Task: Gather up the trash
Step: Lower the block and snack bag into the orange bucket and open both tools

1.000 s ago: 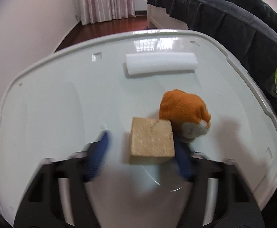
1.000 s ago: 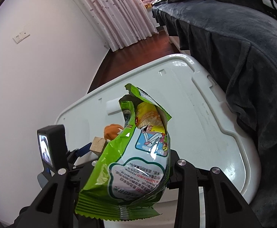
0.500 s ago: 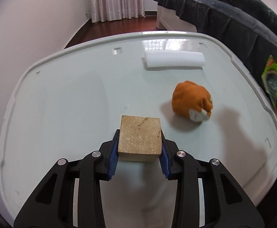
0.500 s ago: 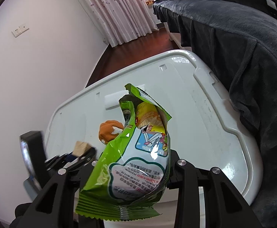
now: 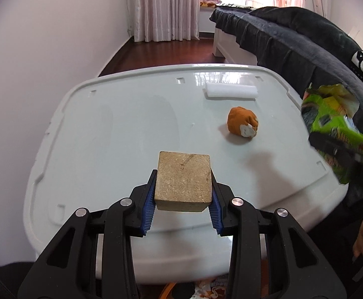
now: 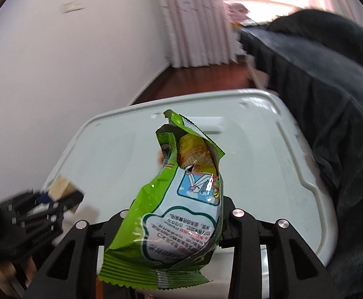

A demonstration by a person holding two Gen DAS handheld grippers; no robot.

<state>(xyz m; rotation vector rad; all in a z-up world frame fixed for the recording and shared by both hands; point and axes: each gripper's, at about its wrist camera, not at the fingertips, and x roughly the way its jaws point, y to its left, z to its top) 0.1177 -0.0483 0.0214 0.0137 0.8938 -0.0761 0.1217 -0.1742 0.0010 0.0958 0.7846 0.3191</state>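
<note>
- The left gripper is clenched on a tan block, its blue pads pressed against the block's two sides; the block is held clear above the near edge of the surface.
- The right gripper grasps a torn-open green snack bag, which stands up between its black fingers with yellow contents showing at the ripped top.
- In the left wrist view that same bag shows at the right edge, beyond the surface's right rim.
- In the right wrist view the left gripper and its block appear blurred at the lower left.
- The surface is a glossy white plastic lid with a raised rim, rounded corners and small rectangular notches near its edges.
- An orange cloth ball with a white patch lies on the lid toward its right half, well apart from the held block.
- A white foam strip lies flat near the lid's far edge, beyond the orange ball and apart from it.
- A dark grey blanket is draped over the furniture along the right side of the lid.
- A plain white wall runs along the left.
- Dark red wooden floor stretches behind the lid to pink-patterned curtains and a bright window.
</note>
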